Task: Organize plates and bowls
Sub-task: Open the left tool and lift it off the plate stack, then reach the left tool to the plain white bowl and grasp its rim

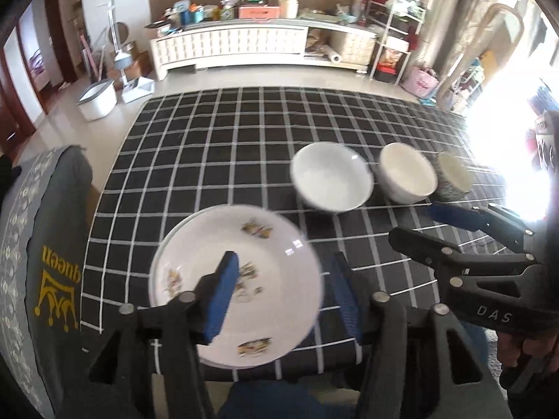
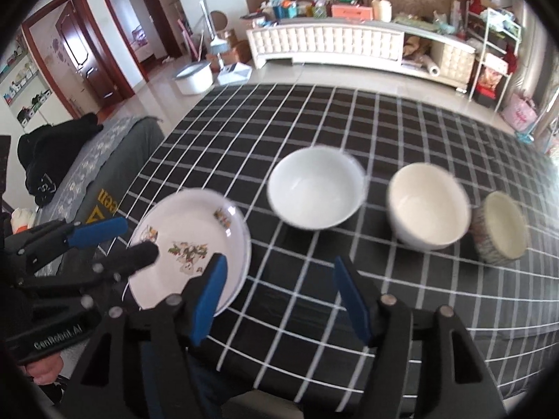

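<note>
While the plate [image 1: 241, 289] sits near the front edge of the desk [image 1: 244, 132] — white, with little flower-ish prints on it — nothing is gripping it at all. It looks like more than one plate stacked, going by the doubled rim, but I can't say for sure. Behind it and off to the right runs a row of three bowls: a white bowl [image 1: 332, 176], then a cream bowl [image 1: 408, 173] just beside it, then a small patterned bowl [image 1: 452, 176] touching or nearly touching the cream one, all upright on the black cloth with white grid lines.

Left gripper [image 1: 283, 293] hangs above the right part of the plate with its blue-padded fingers [image 1: 223, 300] apart and nothing between them, one pad over the plate and the other over the cloth next to its rim. Right gripper [image 2: 279, 300] is just to the right of the plate, over bare cloth, its fingers [image 2: 209, 300] also spread wide and empty. A hand [image 2: 42, 373] shows under the left gripper in the right wrist view.

Further out, a grey cushion [image 1: 45, 262] with a yellow crown and "queen" on it lies left of the desk. Across the floor there's a long white cabinet [image 1: 244, 45] piled with clutter, a white tub [image 1: 97, 97] on the floor, and a wire shelf [image 1: 394, 38] by the bright window.
</note>
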The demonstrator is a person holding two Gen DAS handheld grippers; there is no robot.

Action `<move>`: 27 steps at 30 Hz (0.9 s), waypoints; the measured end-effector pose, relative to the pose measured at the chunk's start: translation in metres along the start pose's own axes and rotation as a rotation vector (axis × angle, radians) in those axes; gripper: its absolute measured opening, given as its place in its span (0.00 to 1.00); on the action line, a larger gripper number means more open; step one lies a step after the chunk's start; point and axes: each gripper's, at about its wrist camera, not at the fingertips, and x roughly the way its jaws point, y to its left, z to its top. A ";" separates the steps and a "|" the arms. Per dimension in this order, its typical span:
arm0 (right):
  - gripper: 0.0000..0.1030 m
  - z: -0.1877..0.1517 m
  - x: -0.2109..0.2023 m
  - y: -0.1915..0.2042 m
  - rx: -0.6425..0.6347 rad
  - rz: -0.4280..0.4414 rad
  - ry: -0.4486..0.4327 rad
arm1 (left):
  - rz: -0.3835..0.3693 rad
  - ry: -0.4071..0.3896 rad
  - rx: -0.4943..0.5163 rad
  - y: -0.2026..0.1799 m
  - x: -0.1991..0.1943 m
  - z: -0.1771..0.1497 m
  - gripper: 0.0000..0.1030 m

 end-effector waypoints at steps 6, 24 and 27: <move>0.71 0.014 -0.018 -0.025 0.007 -0.039 -0.035 | -0.028 -0.010 0.007 -0.020 0.004 0.022 0.51; 0.87 0.056 0.044 -0.067 0.012 -0.077 0.084 | -0.039 0.118 -0.025 -0.016 0.088 0.080 0.58; 0.87 0.063 0.063 -0.070 0.020 -0.062 0.139 | -0.058 0.159 -0.039 -0.010 0.105 0.086 0.58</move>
